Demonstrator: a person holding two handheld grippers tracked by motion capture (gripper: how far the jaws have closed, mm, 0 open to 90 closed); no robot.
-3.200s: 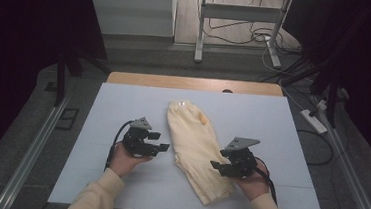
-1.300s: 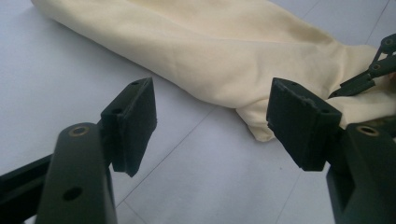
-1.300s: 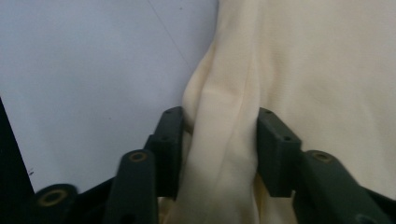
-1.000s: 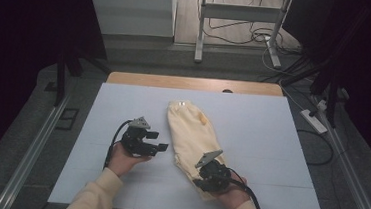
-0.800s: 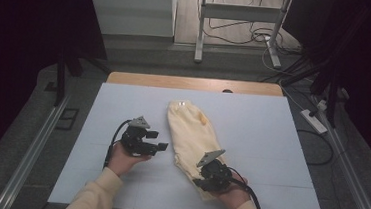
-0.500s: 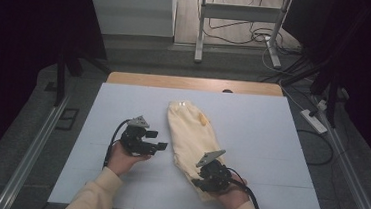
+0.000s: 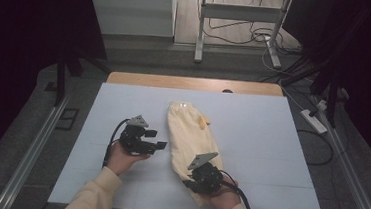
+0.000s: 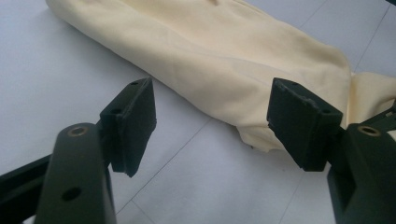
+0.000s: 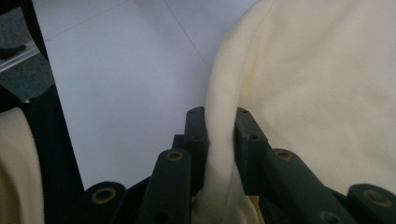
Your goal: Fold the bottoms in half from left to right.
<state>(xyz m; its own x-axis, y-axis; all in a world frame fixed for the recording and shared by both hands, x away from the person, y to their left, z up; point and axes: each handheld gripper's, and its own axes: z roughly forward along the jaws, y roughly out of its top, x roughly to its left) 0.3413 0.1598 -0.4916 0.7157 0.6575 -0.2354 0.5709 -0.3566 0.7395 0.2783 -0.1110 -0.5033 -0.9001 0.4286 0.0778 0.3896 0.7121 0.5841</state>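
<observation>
One yellow garment (image 7: 190,140), maybe pants, lies lengthwise away from the person; right gripper (image 7: 198,178) has just been closing and pinches its near end, left gripper (image 7: 159,139) sits open.

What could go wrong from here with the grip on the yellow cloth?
1. The right gripper has just been closing on a thin fold at the edge of the yellow cloth; such a narrow bite could slip out when pulled.
2. The left gripper is open beside the cloth and holds nothing, so a one-sided pull may drag or bunch the cloth across the table rather than spread it.
</observation>
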